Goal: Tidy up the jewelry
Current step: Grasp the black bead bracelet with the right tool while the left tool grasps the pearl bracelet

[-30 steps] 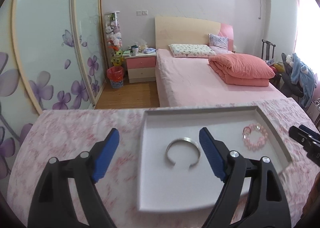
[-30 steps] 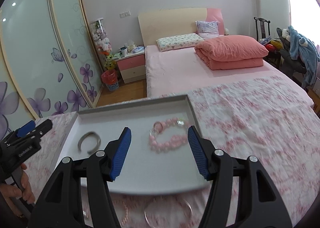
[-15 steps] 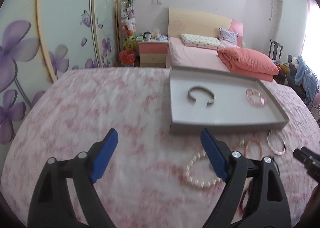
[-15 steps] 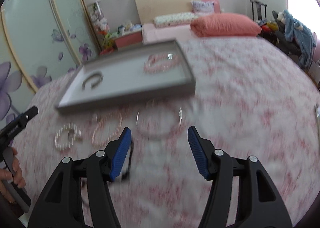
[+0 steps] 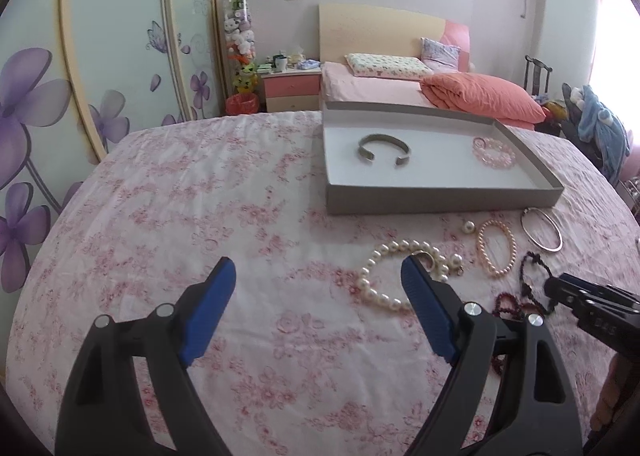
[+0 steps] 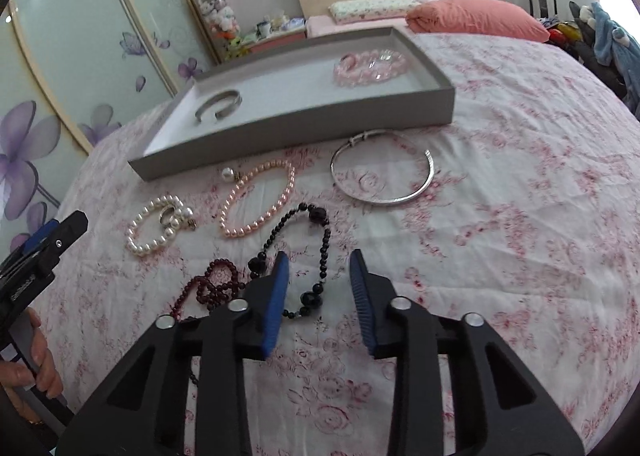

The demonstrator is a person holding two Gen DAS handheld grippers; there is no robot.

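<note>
Both tongs dropped from the tray: left tongs (image 5: 318, 276) spread, right tongs (image 6: 318, 268) closing around glossy black beads (image 6: 320, 252).

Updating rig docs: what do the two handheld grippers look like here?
Both match: the left gripper and right gripper have black plastic frames with triangular cut-outs, silver round pivot screws, and two fingers faced with ribbed blue pads. The right gripper's side carries small white lettering, unreadable. No cables or sleeves visible.

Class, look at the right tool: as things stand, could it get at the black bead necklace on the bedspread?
Probably yes. The black bead necklace lies loose right under the right tool, one strand between its closing jaws, nothing covering it.
</note>
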